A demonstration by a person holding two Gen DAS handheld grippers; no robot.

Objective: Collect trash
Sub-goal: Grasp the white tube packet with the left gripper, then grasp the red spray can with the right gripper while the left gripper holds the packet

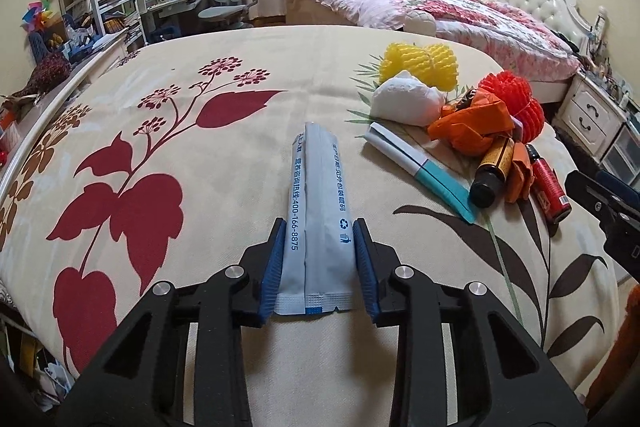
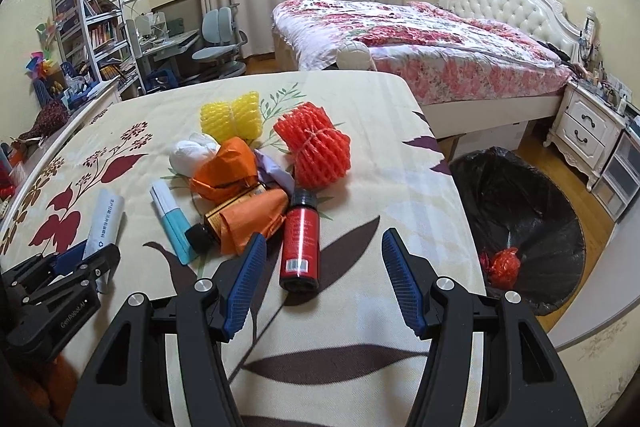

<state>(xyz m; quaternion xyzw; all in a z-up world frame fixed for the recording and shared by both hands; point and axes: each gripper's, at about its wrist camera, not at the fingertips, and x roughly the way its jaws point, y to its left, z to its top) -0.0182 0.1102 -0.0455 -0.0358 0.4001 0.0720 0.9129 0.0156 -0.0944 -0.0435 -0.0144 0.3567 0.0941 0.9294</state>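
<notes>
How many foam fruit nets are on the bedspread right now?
2. The yellow foam net lies at the far end of the trash pile; the red foam net sits right of it, behind the red bottle. The pile could hide more.

Right hand-held gripper (image 2: 324, 247) agape just short of red bottle (image 2: 300, 243) on floral cloth (image 2: 360, 327), black-lined bin (image 2: 520, 203) alongside.
</notes>
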